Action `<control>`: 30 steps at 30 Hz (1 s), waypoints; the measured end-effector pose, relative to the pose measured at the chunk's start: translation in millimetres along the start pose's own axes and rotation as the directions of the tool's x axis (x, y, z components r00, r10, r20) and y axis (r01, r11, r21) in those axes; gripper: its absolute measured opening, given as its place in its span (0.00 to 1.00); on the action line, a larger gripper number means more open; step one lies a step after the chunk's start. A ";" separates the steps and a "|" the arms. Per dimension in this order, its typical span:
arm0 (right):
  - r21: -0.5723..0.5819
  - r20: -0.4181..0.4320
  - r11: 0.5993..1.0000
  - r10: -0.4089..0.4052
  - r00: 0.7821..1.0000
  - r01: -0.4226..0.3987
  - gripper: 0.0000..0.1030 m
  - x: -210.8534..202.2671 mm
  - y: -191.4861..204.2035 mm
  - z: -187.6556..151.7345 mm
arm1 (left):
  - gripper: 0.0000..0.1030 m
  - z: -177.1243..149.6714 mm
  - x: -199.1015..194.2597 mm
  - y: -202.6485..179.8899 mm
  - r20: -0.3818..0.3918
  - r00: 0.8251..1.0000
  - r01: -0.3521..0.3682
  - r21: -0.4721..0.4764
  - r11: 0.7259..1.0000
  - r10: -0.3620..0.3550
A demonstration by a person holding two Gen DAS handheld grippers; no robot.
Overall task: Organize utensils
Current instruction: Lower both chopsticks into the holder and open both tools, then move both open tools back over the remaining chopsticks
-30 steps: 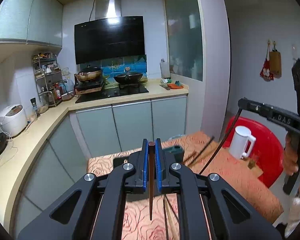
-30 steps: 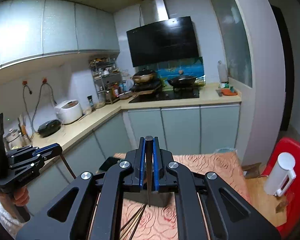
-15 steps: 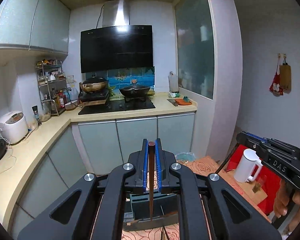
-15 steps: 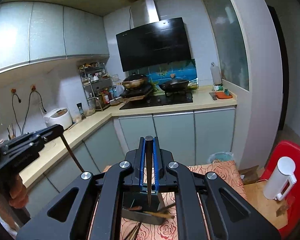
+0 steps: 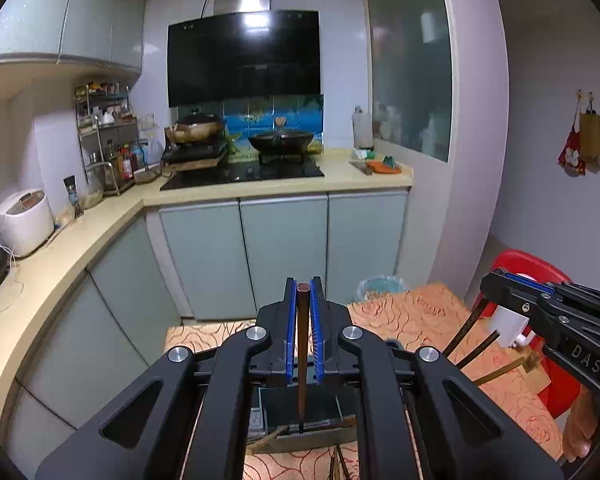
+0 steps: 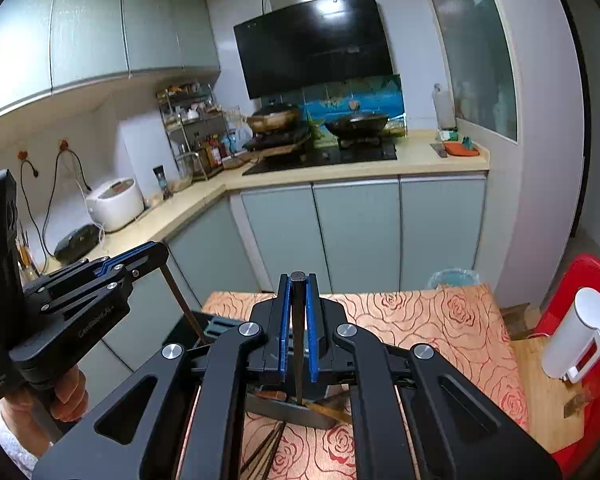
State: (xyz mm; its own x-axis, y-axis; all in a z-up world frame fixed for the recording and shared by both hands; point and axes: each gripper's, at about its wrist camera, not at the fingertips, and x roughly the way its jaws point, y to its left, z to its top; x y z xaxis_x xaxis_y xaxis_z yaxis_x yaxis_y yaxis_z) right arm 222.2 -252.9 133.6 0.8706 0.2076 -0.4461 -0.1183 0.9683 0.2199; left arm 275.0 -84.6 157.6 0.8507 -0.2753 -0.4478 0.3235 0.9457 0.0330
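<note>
My left gripper (image 5: 302, 286) is shut on a brown chopstick (image 5: 301, 360) that hangs down with its lower end over a dark utensil box (image 5: 324, 412) on the table. In the right wrist view my right gripper (image 6: 298, 280) is shut on a dark chopstick (image 6: 298, 344), its tip hanging over the same box (image 6: 300, 416). Wooden utensils lie across the box. Each gripper shows in the other's view: the right gripper (image 5: 496, 280) at the right edge, the left gripper (image 6: 156, 250) at the left, held by a hand (image 6: 66, 394).
The small table wears an orange rose-patterned cloth (image 6: 452, 320). Loose chopsticks (image 6: 264, 450) lie in front of the box. A white kettle (image 6: 576, 336) stands on a wooden board by a red chair (image 6: 592, 280). Kitchen cabinets (image 5: 284, 252) and counter lie beyond.
Both grippers have moved forward and lower over the table with their chopsticks. The dark box now sits under both chopstick tips. The right gripper has sunk lower in the left wrist view.
</note>
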 end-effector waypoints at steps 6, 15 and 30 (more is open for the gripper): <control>0.023 -0.032 1.000 0.022 0.999 -0.021 0.09 5.3 -2.6 -4.5 | 0.08 -10.1 -0.8 2.8 -0.021 1.000 0.007 -0.004 1.000 -0.007; 0.022 0.003 1.000 0.007 1.000 -0.007 0.35 -9.0 -6.3 -1.4 | 0.60 -11.1 -23.5 11.0 0.007 1.000 -0.003 -0.010 1.000 0.003; -0.066 0.055 0.998 0.006 0.998 -0.003 0.39 -66.0 -1.7 -31.7 | 0.73 -62.6 -68.7 23.4 -0.002 0.999 0.050 -0.026 0.998 -0.050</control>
State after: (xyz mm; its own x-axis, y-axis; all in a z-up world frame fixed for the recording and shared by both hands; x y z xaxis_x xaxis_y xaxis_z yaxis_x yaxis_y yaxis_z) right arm 149.9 -263.9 135.1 0.8947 0.2060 -0.3963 -0.1520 0.9748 0.1636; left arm 198.2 -32.7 133.2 0.8324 -0.3220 -0.4510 0.3547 0.9349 -0.0128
